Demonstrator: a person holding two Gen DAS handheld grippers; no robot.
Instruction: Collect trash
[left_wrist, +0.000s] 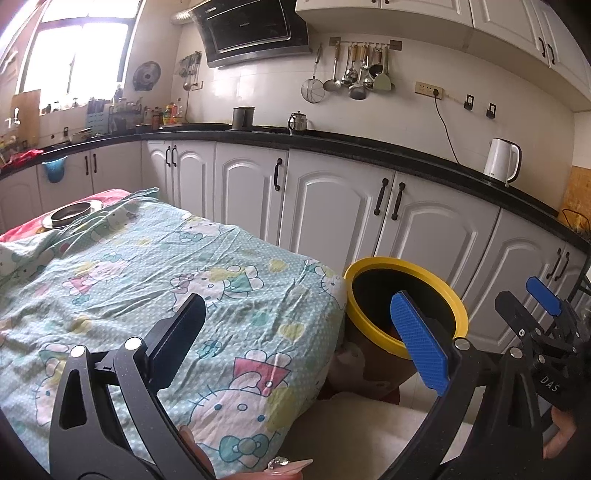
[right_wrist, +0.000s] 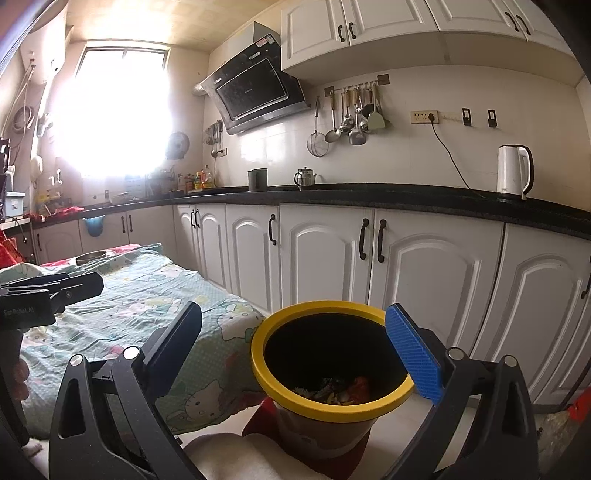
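Reading "DAS" in white letters on the black body of the right gripper (left_wrist: 546, 306), seen at the right edge of the left wrist view. Making out faint pale lettering on the black block of the left gripper (right_wrist: 55, 291) in the right wrist view, too blurred to spell out. Noting small brand marks on the range hood (left_wrist: 247, 31) and the white electric kettle (right_wrist: 513, 171), both illegible.

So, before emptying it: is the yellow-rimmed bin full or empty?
Neither: the bin holds a shallow layer of trash at the bottom.
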